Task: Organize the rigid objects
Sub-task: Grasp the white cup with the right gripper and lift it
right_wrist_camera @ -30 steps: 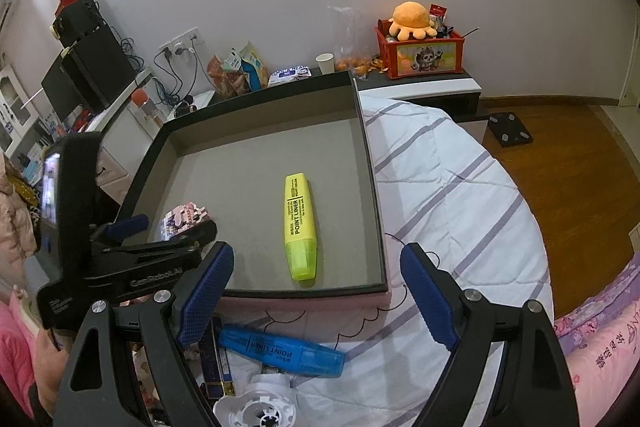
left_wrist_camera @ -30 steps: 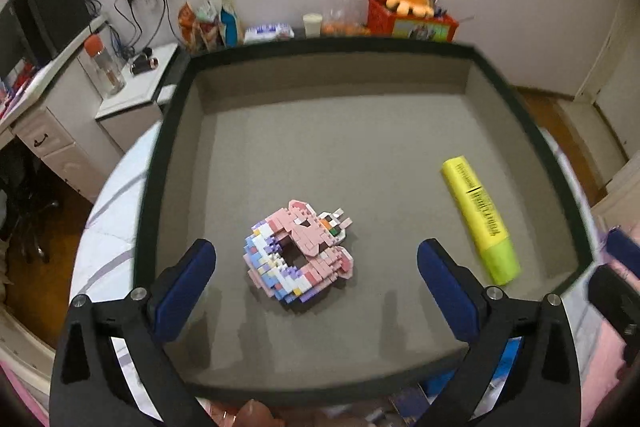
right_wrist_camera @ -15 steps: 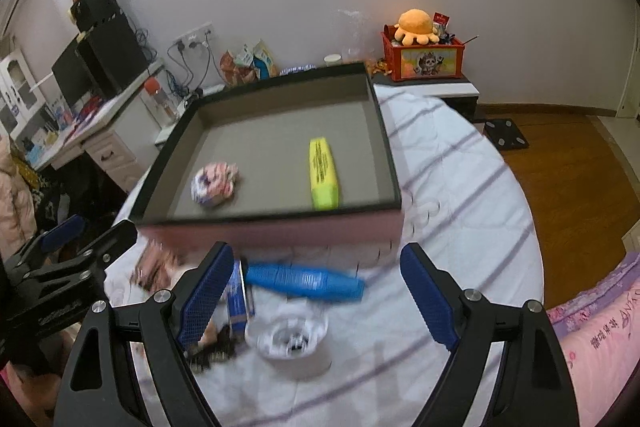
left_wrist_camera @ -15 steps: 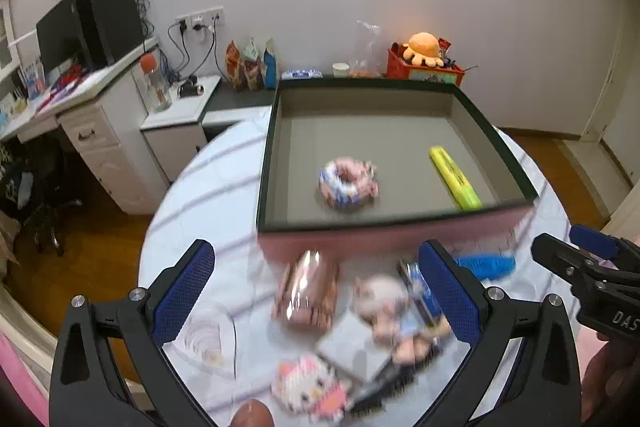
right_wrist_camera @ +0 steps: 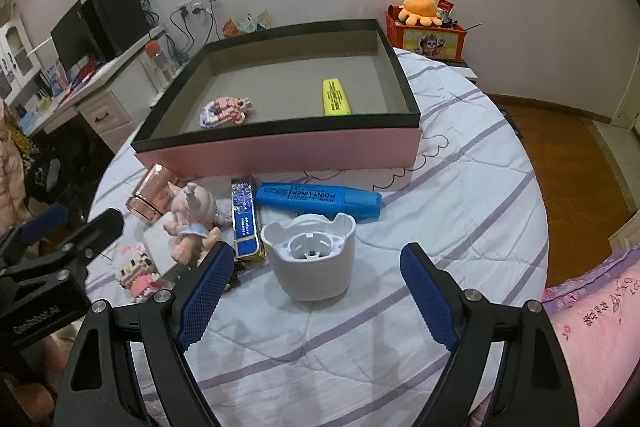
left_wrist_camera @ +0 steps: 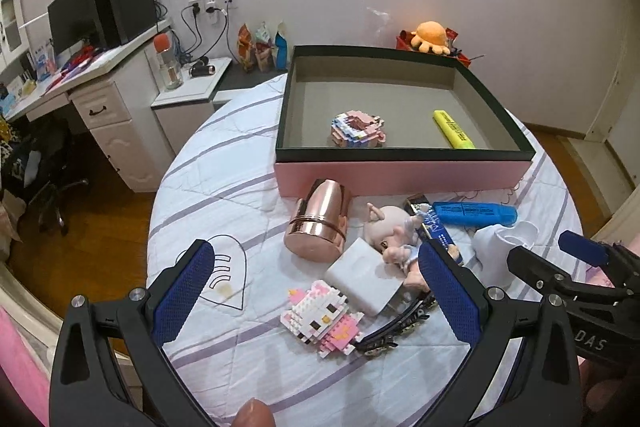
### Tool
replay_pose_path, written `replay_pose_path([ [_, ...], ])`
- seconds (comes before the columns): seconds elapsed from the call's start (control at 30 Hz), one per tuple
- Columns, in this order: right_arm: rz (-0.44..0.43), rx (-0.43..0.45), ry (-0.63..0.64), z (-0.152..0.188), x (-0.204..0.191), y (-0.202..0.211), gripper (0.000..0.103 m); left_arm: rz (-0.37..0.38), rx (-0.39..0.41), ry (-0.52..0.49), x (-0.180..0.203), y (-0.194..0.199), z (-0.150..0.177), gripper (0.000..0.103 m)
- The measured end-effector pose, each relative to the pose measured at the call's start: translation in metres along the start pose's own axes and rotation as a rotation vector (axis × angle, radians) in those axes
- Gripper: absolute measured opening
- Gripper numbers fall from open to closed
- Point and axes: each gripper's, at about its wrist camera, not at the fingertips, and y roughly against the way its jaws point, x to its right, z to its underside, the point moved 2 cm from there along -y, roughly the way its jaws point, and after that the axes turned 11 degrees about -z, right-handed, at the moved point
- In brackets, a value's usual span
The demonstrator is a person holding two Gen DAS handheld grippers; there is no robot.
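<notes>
1. The pink box (left_wrist_camera: 400, 175) with a dark rim and grey floor sits on the round counter (left_wrist_camera: 224, 187), which has a striped white cover. Two things lie in it: a pastel brick-built ring (left_wrist_camera: 357, 129) near the middle left and a yellow highlighter (left_wrist_camera: 453, 129) to the right, well apart from each other.
2. The rest of the box floor is bare. In the right wrist view the same ring (right_wrist_camera: 226, 111) and yellow highlighter (right_wrist_camera: 336, 97) lie close to the front wall of the box (right_wrist_camera: 280, 151).
3. Just in front of the box, outside it, a rose-gold cylinder (left_wrist_camera: 320, 219) lies on its side, its far end touching or almost touching the pink wall.
4. Beside it lie a small doll (left_wrist_camera: 390, 231), a white flat block (left_wrist_camera: 362, 281), a brick-built cat figure (left_wrist_camera: 320, 319), a blue-and-gold rectangular bar (right_wrist_camera: 245, 219) and a blue highlighter (right_wrist_camera: 318, 199).
5. A white cup (right_wrist_camera: 310, 259) stands upright with a ribbed insert inside; it holds nothing else that can be seen.
6. The left gripper (left_wrist_camera: 316, 291) hovers over the cat figure and block, its jaws spread wide and gripping nothing.
7. The right gripper (right_wrist_camera: 316, 283) hangs with its jaws wide apart on either side of the white cup, the pads clear of it.
</notes>
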Motion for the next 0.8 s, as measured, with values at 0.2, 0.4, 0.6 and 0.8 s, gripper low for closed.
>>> replay_pose_path([
  [0.2, 0.022, -0.035, -0.004, 0.003, 0.003, -0.017, 0.087, 0.001, -0.023, 0.005, -0.002, -0.008, 0.003, 0.103],
  [0.4, 0.030, -0.082, 0.013, 0.007, 0.004, -0.039, 0.065, 0.003, -0.036, -0.001, 0.000, -0.015, 0.004, 0.103],
  [0.6, 0.005, -0.088, 0.019, 0.009, 0.005, -0.045, 0.054, 0.005, -0.045, -0.001, 0.003, -0.021, 0.001, 0.103],
  [0.8, -0.037, -0.064, 0.015, 0.000, 0.002, -0.021, 0.054, 0.014, -0.030, 0.009, 0.001, -0.018, -0.008, 0.103],
])
